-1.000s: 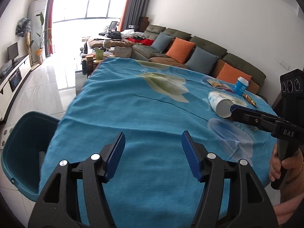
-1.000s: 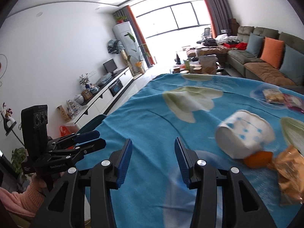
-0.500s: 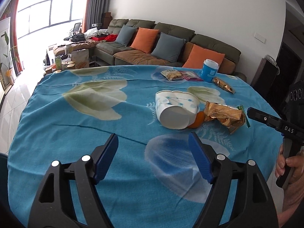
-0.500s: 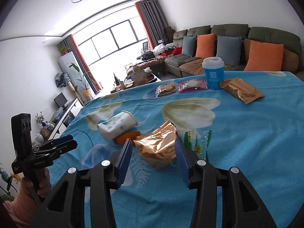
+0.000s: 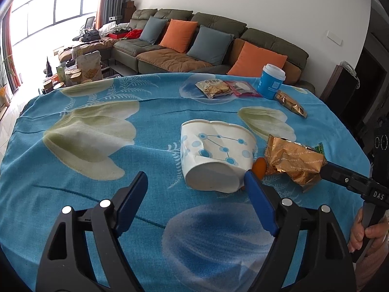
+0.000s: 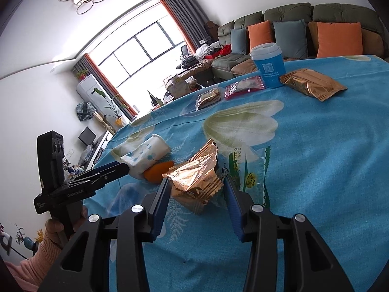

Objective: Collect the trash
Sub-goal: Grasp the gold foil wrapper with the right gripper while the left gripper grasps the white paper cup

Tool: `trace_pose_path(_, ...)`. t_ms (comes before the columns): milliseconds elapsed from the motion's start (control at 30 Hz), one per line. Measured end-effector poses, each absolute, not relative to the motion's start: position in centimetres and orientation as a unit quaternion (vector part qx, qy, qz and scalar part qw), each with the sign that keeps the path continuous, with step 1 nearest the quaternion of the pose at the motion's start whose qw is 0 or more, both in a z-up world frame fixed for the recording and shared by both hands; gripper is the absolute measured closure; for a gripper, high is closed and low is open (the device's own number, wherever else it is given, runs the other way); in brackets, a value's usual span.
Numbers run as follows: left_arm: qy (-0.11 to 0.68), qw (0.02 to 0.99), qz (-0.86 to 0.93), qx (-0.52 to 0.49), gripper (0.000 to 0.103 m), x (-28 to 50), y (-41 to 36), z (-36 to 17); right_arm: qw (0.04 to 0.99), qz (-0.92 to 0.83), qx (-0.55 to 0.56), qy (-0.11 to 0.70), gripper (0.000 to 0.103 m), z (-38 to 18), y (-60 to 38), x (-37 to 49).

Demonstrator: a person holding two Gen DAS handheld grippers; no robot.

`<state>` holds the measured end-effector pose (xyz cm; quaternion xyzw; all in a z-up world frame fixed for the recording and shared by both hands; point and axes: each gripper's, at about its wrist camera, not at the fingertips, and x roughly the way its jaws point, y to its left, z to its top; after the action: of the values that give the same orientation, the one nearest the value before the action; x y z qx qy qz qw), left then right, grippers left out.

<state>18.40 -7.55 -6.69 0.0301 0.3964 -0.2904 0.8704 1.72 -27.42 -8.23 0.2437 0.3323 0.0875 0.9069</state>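
A crushed white paper cup (image 5: 216,150) with blue dots lies on its side on the blue flowered tablecloth (image 5: 97,194). Beside it are an orange peel (image 5: 259,166) and a crumpled gold wrapper (image 5: 294,160). My left gripper (image 5: 195,177) is open just short of the cup's base, holding nothing. My right gripper (image 6: 197,182) is open, its fingers flanking the gold wrapper (image 6: 194,172), which lies on the cloth. A clear wrapper with green print (image 6: 250,170) lies under the right finger. The right gripper (image 5: 324,170) tip meets the wrapper's edge. The left gripper (image 6: 121,166) points at the cup (image 6: 141,153).
Far side of the table: a blue lidded cup (image 5: 269,82), a cracker packet (image 5: 214,87), a red-edged packet (image 5: 240,88) and a second gold wrapper (image 5: 290,104). A sofa (image 5: 218,39) with cushions stands behind. A hand (image 5: 362,231) grips the right handle.
Both grippers swung across the table toward the trash cluster. The left jaws spread wider. The right gripper came down around the gold wrapper.
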Motion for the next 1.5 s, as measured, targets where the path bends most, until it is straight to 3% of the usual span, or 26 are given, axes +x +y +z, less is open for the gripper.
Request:
trace_pose_path(133,0.408,0.861,-0.302,0.023,0.036,19.2,-8.1,-7.3,0.902,0.098,0.252,0.336,0.075,-8.4,-27.3,2.0)
trace_pose_path(200,0.408,0.860,-0.305,0.024,0.049,19.3,-8.4,-7.4,0.901,0.100,0.253,0.337,0.081,-8.4,-27.3,2.1)
trace_pose_path(300,0.407,0.859,-0.308,0.028,0.056,19.1,-8.6,-7.5,0.901,0.103,0.250,0.338,0.083,-8.5,-27.1,2.2)
trace_pose_path(533,0.399,0.864,-0.304,0.029,0.055,18.5,-8.1,-7.2,0.904,0.108,0.248,0.331,0.084,-8.2,-27.1,2.2)
trace_pose_path(567,0.399,0.866,-0.299,0.032,0.051,18.5,-8.1,-7.2,0.905,0.109,0.247,0.330,0.084,-8.1,-27.1,2.1)
trace_pose_path(600,0.399,0.868,-0.293,0.035,0.035,18.5,-8.0,-7.1,0.905,0.109,0.247,0.329,0.084,-8.1,-27.1,2.1)
trace_pose_path(667,0.393,0.873,-0.288,0.036,0.029,18.6,-7.9,-6.8,0.905,0.111,0.248,0.327,0.084,-8.0,-27.2,2.1)
trace_pose_path(767,0.389,0.874,-0.290,0.038,0.029,18.8,-8.3,-6.4,0.905,0.114,0.248,0.327,0.084,-8.0,-27.2,2.1)
trace_pose_path(833,0.391,0.871,-0.294,0.039,0.035,19.1,-8.6,-6.2,0.905,0.115,0.248,0.327,0.084,-8.2,-27.2,2.1)
trace_pose_path(867,0.396,0.868,-0.298,0.038,0.046,19.3,-8.8,-6.3,0.904,0.116,0.249,0.327,0.084,-8.2,-27.3,2.1)
trace_pose_path(1500,0.358,0.896,-0.261,0.009,0.047,15.0,-3.2,-4.8,0.916,0.154,0.231,0.291,0.085,-5.3,-25.3,1.2)
